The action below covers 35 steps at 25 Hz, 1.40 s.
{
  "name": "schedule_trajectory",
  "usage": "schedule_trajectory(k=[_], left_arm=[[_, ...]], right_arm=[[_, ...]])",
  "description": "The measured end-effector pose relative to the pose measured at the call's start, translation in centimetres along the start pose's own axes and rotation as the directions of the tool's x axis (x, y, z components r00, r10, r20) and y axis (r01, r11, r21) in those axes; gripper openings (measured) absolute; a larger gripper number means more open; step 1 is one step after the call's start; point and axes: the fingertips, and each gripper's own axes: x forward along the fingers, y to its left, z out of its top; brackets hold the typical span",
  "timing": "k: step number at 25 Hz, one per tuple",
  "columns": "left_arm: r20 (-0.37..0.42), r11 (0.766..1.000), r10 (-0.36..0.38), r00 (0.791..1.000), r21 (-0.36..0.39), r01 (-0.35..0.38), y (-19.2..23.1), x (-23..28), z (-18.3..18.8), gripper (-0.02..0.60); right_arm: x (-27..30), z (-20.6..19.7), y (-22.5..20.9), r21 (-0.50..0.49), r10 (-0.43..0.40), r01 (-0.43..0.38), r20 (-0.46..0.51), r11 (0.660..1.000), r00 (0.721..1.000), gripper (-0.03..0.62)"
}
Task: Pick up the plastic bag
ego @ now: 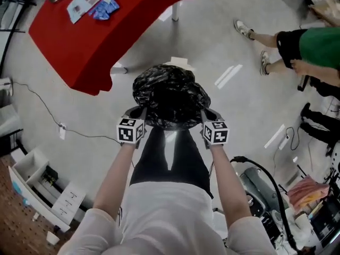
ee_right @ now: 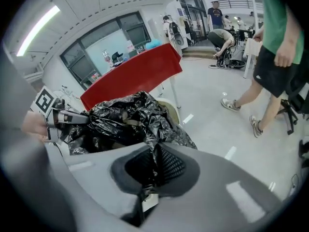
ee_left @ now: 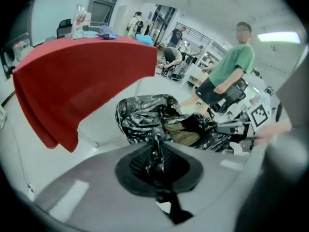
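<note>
Black plastic bag (ego: 171, 97) is held up in front of the person, over the grey floor (ego: 249, 105), spanning the two grippers. Left gripper (ego: 134, 117): jaws closed, a fold of the bag's rim pinched between them. Right gripper (ego: 210, 119): jaws closed, clamped on the opposite edge of the rim. The bag's mouth is pulled open between the two grips; the left gripper view shows something brownish inside. A red-draped tabletop (ego: 106, 31) stands beyond the bag, to the left. A bystander in a green shirt (ego: 319, 45) stands at right, well apart.
</note>
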Motion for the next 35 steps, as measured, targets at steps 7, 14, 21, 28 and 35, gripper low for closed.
schedule_trajectory(k=[7, 14, 21, 28, 35], left_arm=[[0.064, 0.996, -0.043, 0.997, 0.087, 0.037, -1.6, -6.9, 4.0, 0.011], [0.166, 0.989, -0.105, 0.981, 0.119, 0.086, -2.6, -14.0, 7.3, 0.011], [0.293, 0.991, -0.130, 0.947, 0.070, 0.114, -3.8, -20.6, 9.5, 0.011], [0.370, 0.994, -0.106, 0.923, 0.052, 0.093, -5.8, -24.5, 11.0, 0.011], [0.441, 0.997, -0.076, 0.894, 0.023, 0.073, -9.8, -27.6, 10.7, 0.011]], right_arm=[[-6.4, 4.1, 2.6, 0.024, -0.026, 0.024, 0.093, 0.999, 0.995, 0.003], [-12.2, 6.1, 6.2, 0.014, -0.054, 0.053, 0.193, 0.999, 0.980, 0.003], [-18.2, 6.9, 11.5, 0.010, -0.050, 0.049, 0.310, 0.999, 0.949, 0.003], [-22.2, 7.3, 13.6, -0.027, -0.034, 0.047, 0.376, 0.999, 0.926, 0.003], [-27.3, 8.3, 13.7, -0.100, 0.034, 0.012, 0.445, 0.995, 0.895, 0.003]])
